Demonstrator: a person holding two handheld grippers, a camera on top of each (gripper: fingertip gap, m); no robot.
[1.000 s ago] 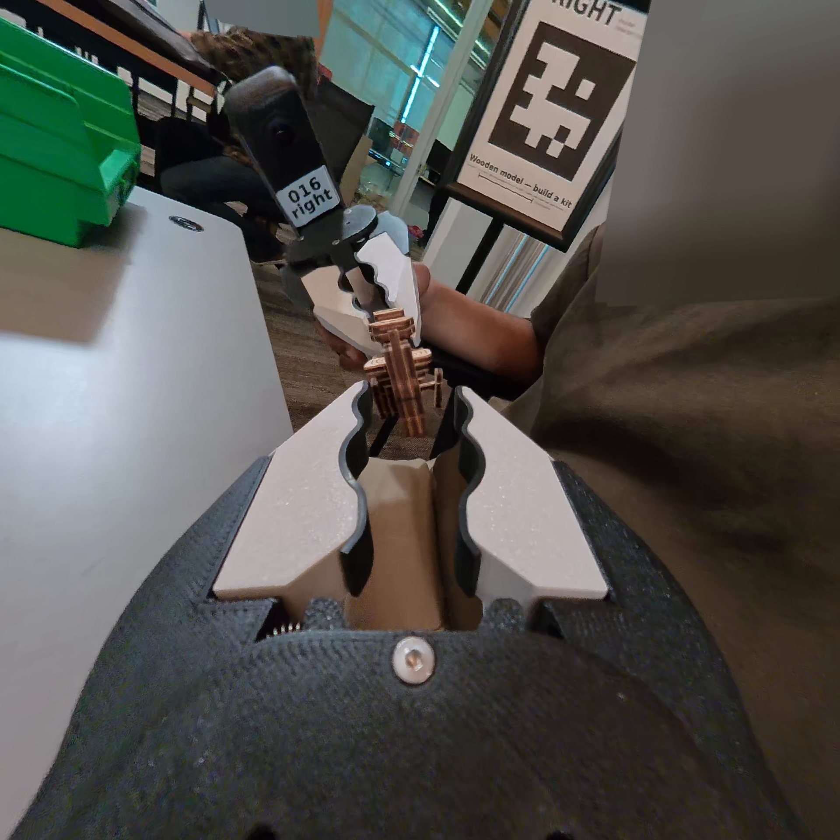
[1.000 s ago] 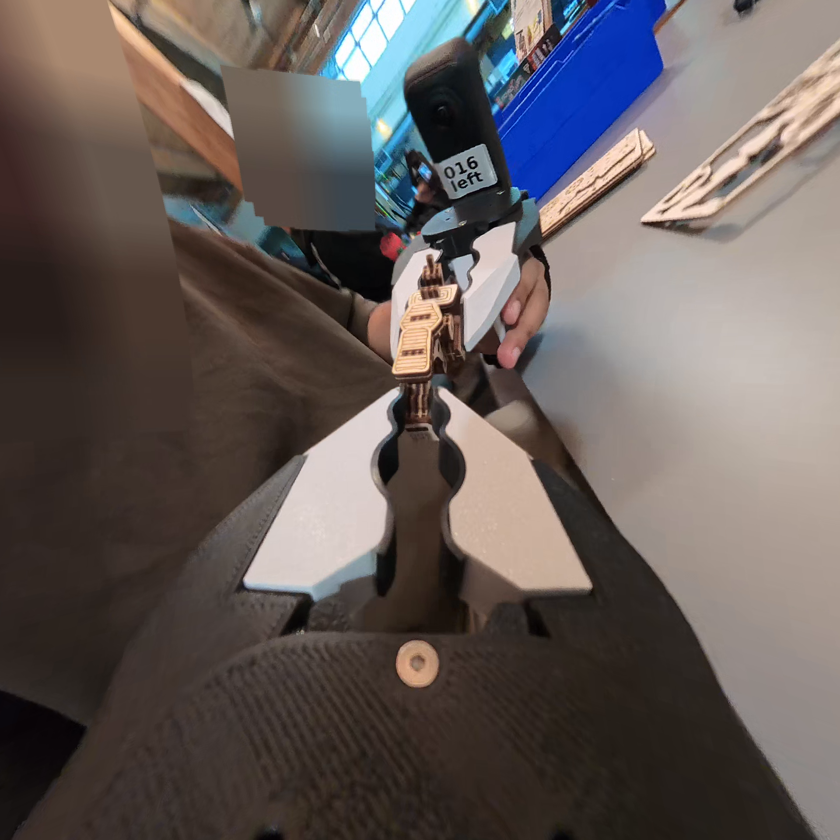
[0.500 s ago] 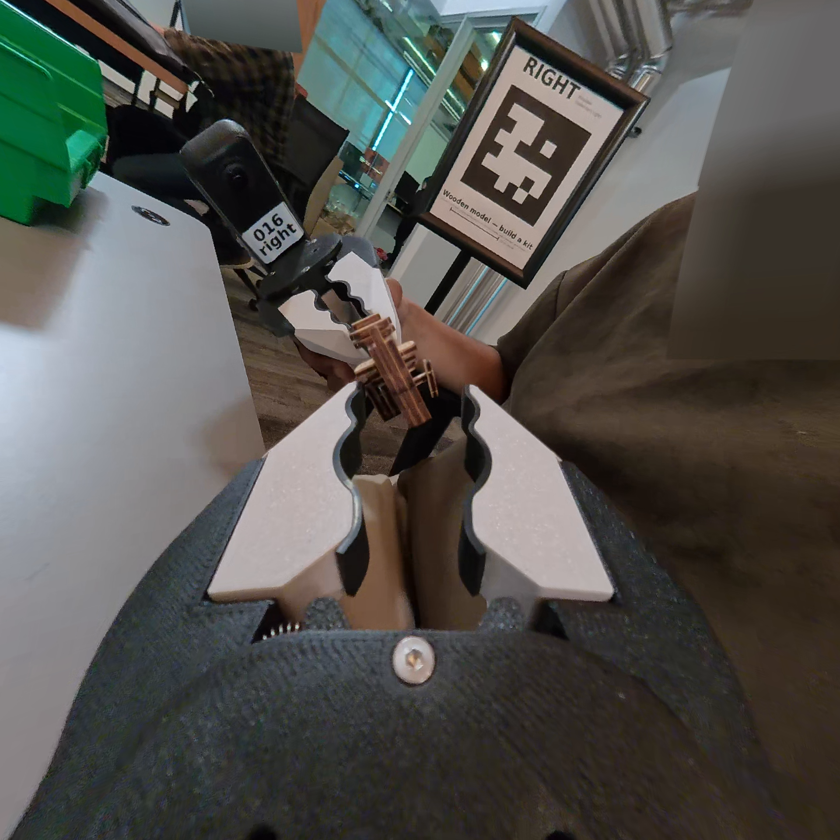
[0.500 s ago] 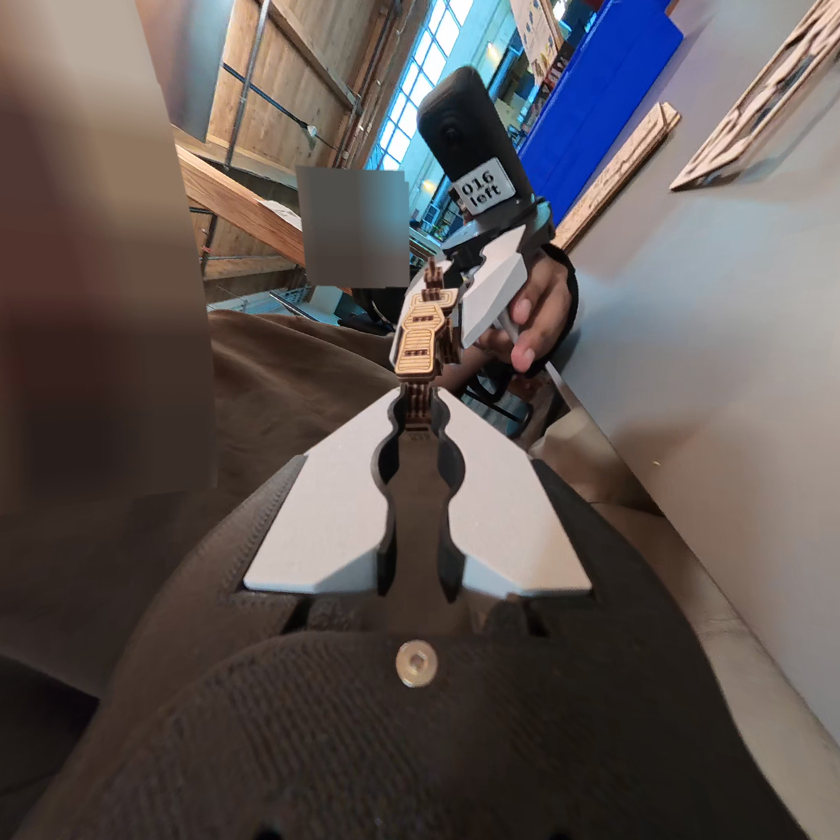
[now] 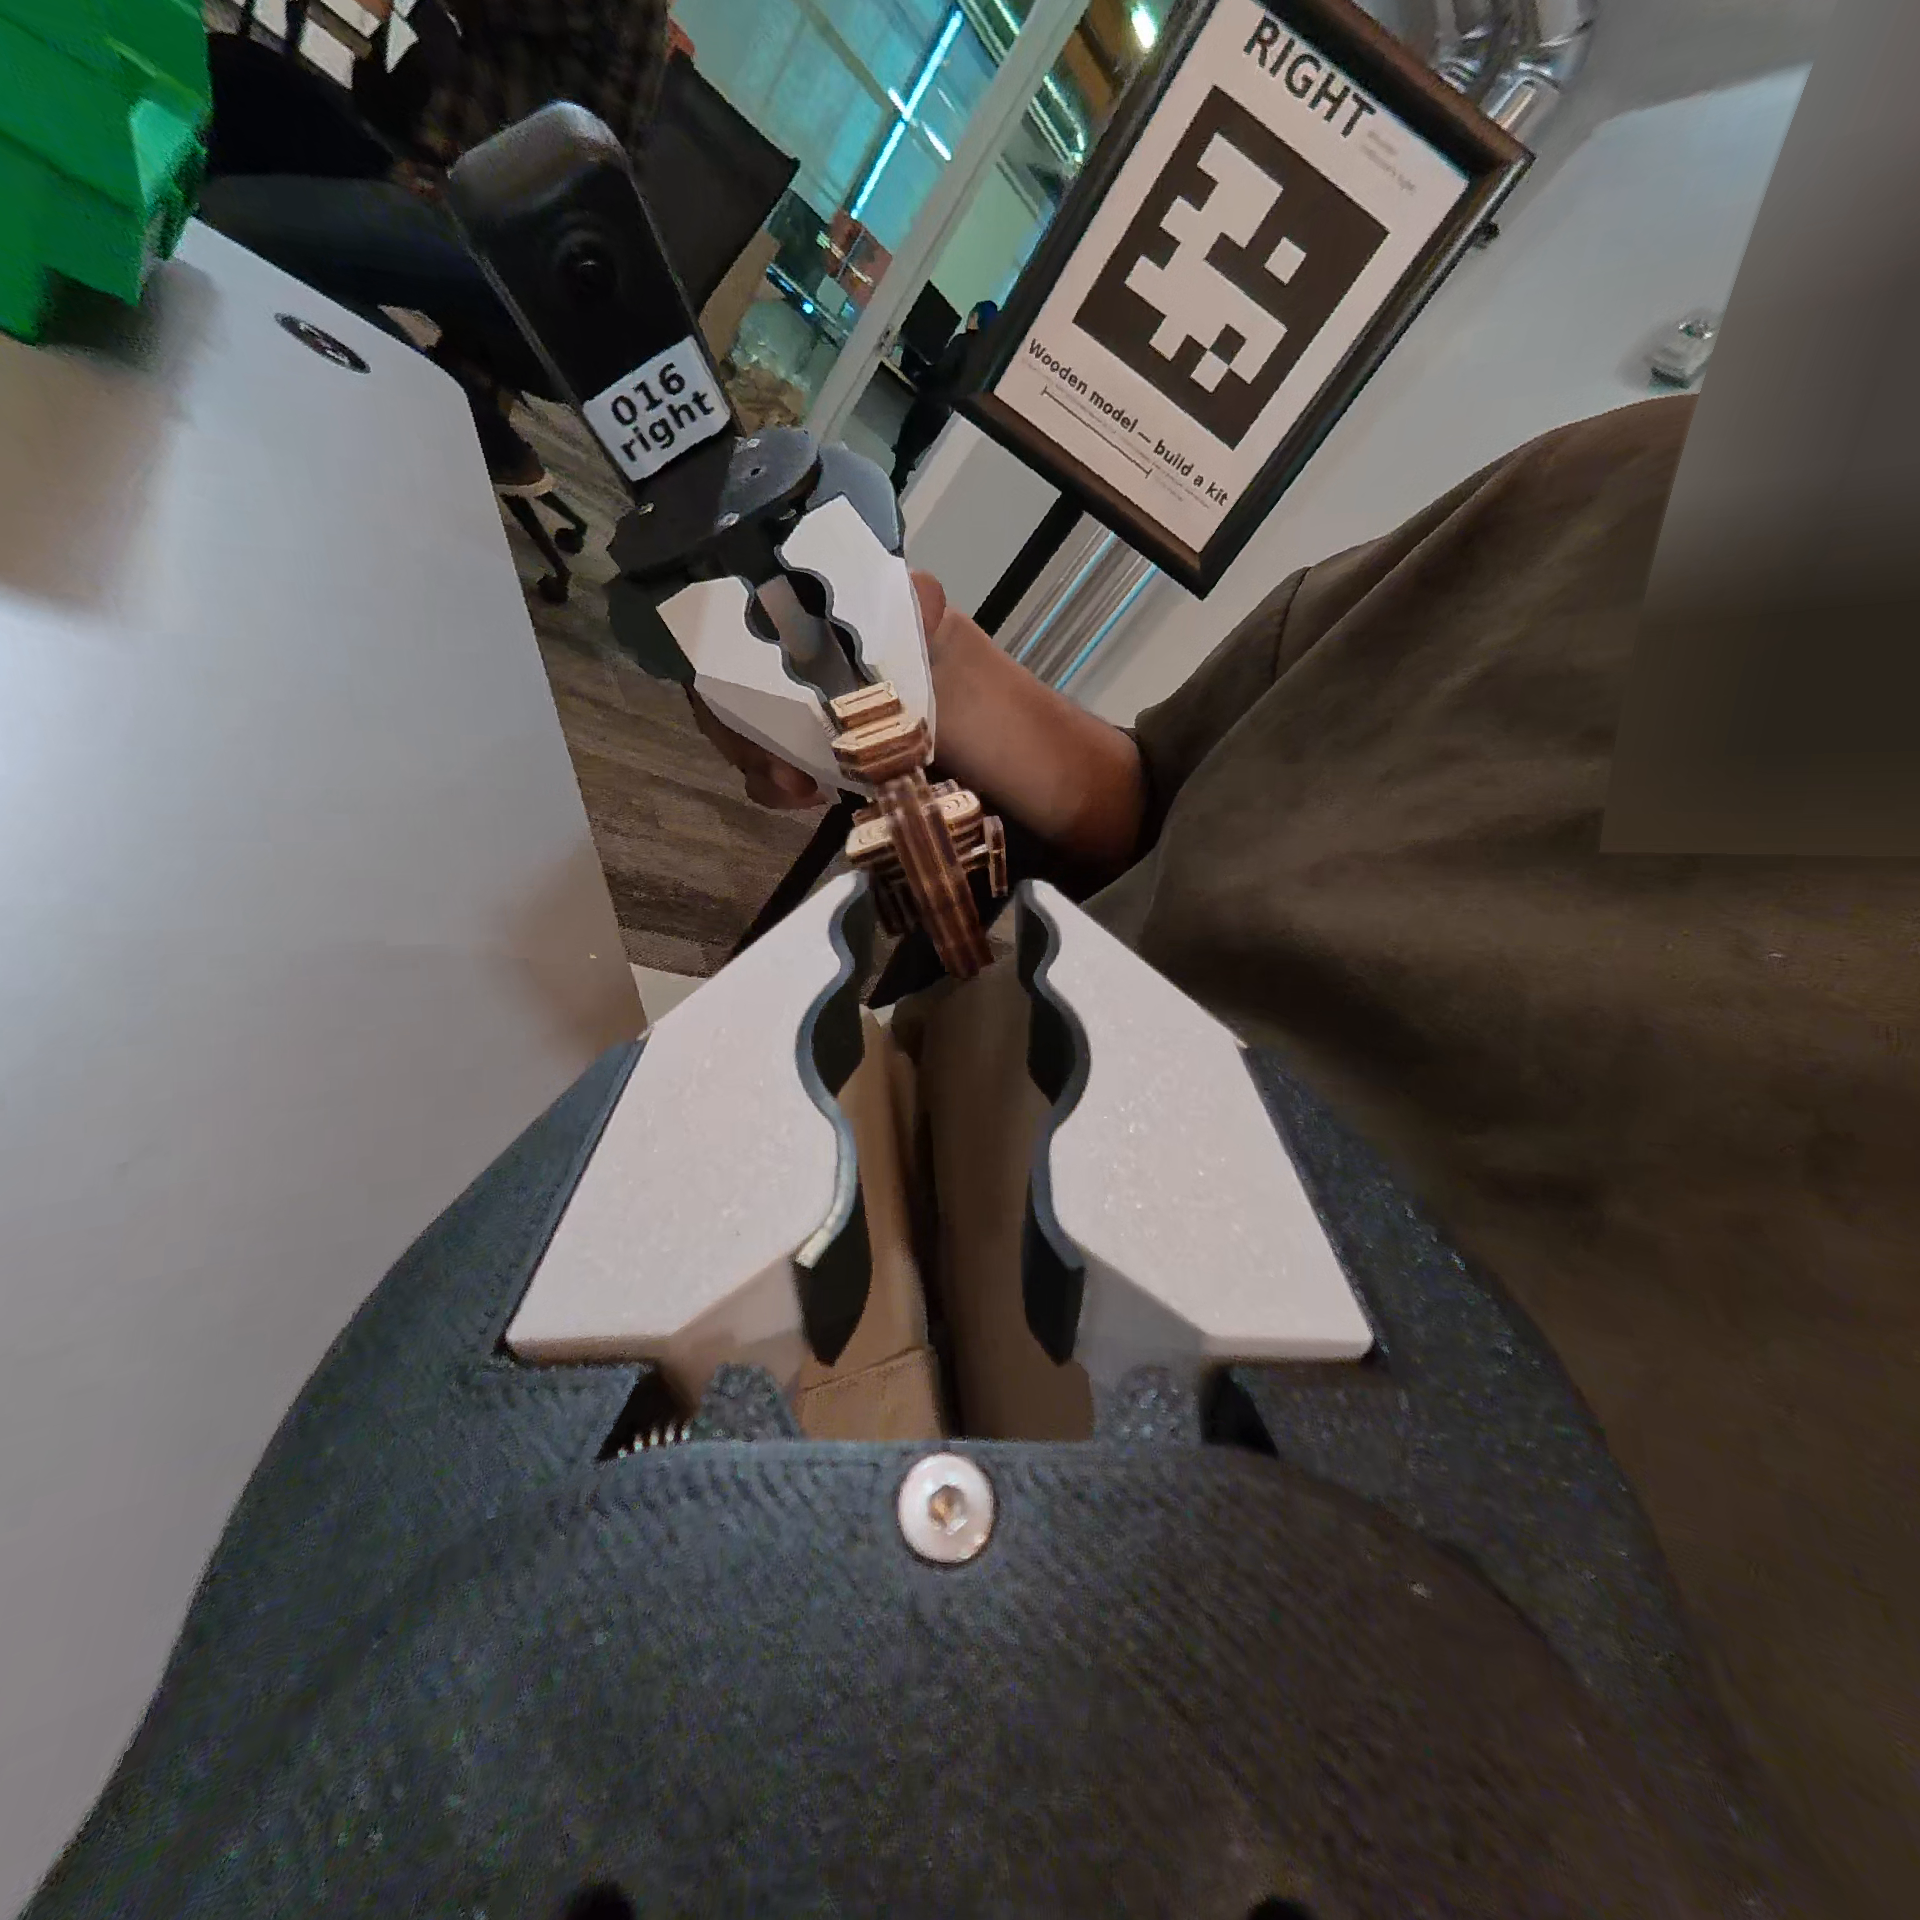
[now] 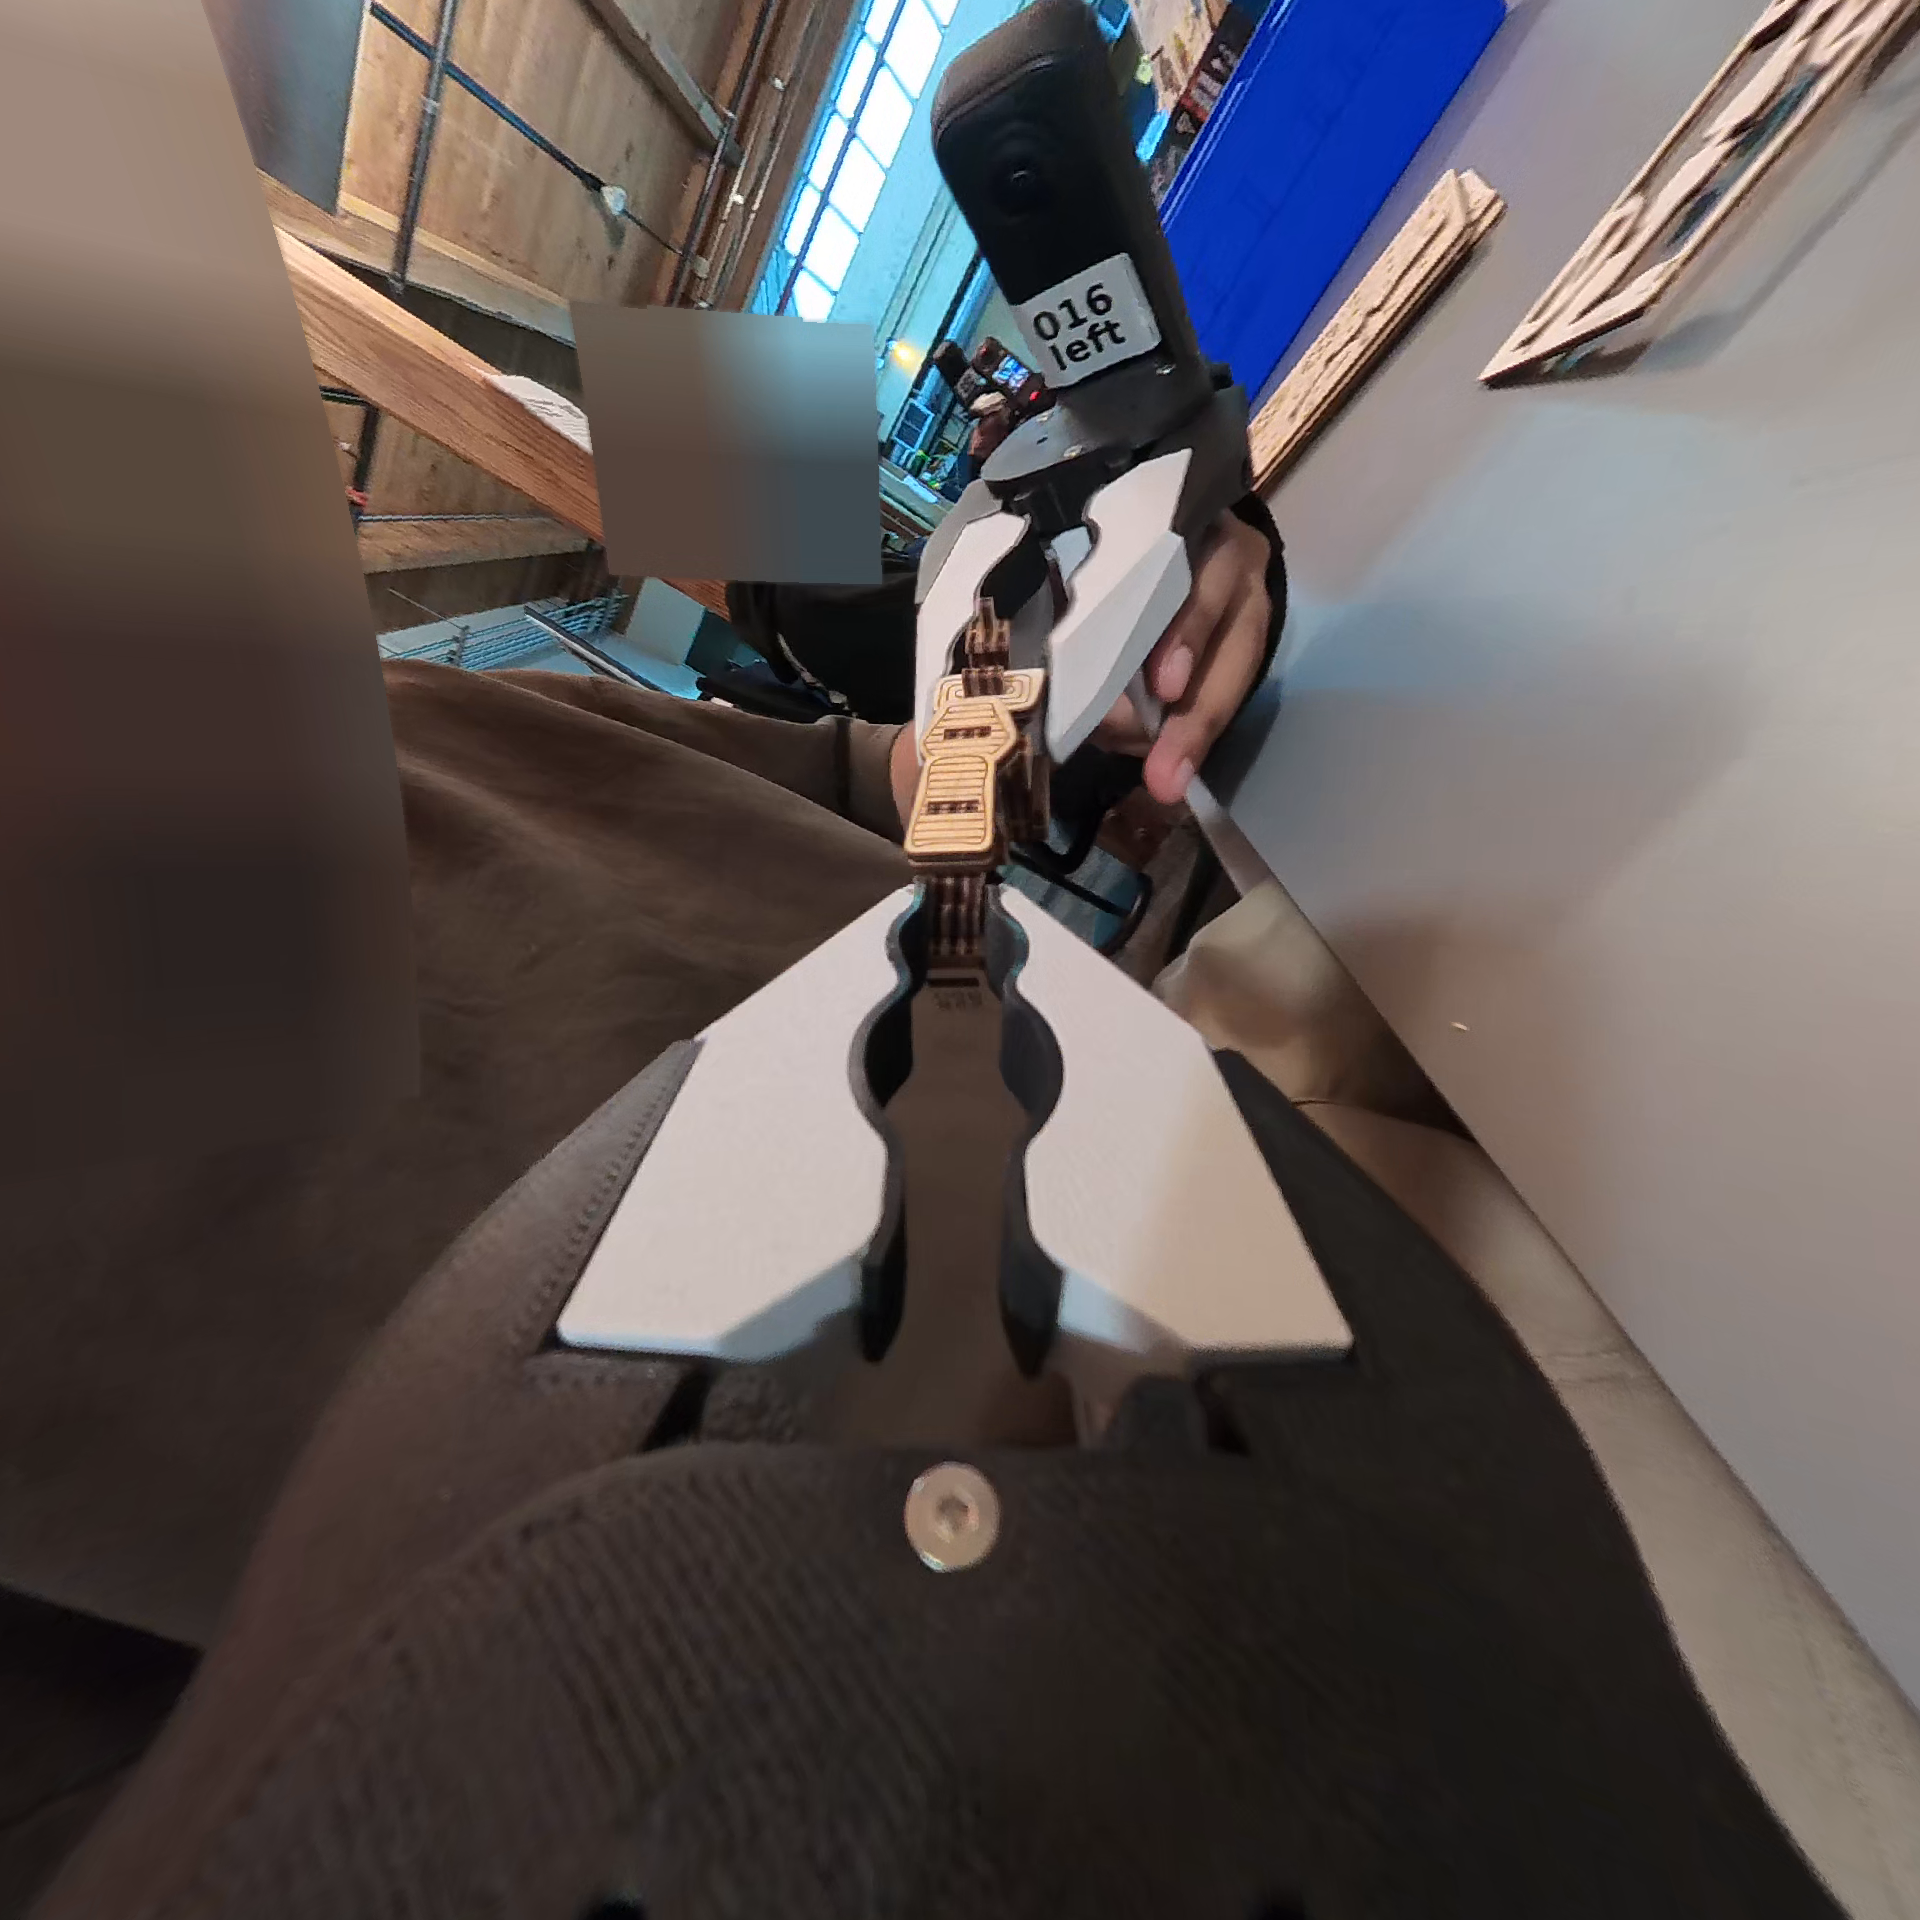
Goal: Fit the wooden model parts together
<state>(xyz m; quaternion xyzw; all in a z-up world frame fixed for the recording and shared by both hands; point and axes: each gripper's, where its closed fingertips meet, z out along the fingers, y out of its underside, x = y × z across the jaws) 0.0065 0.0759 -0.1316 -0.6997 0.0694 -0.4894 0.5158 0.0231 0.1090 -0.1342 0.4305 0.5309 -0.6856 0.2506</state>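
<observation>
A small wooden model (image 6: pixel 961 769) of layered laser-cut pieces is held in the air between my two grippers. My right gripper (image 6: pixel 958 920) is shut on its near end. My left gripper (image 5: pixel 937 912) is open, and the model's other end (image 5: pixel 920 842) lies between its fingertips without a visible grip. In the left wrist view the right gripper (image 5: pixel 836 727) shows beyond, clamped on the model. In the right wrist view the left gripper (image 6: pixel 1013 675) shows beyond, jaws apart around the model's tip. A hand holds each gripper.
A grey table (image 5: pixel 208 779) lies to the left, with a green bin (image 5: pixel 83 156) on it. In the right wrist view the table (image 6: pixel 1610 727) carries flat wooden part sheets (image 6: pixel 1704 177) and a blue bin (image 6: pixel 1320 145). A framed sign on a stand (image 5: pixel 1236 281) stands behind. The person's brown shirt (image 5: pixel 1455 935) is close by. Some 5 centimeters of space lies between my two pairs of fingers.
Both grippers have tilted upward and turned with the model between them. The left jaws have narrowed somewhat around the model's end. The right gripper has kept its hold.
</observation>
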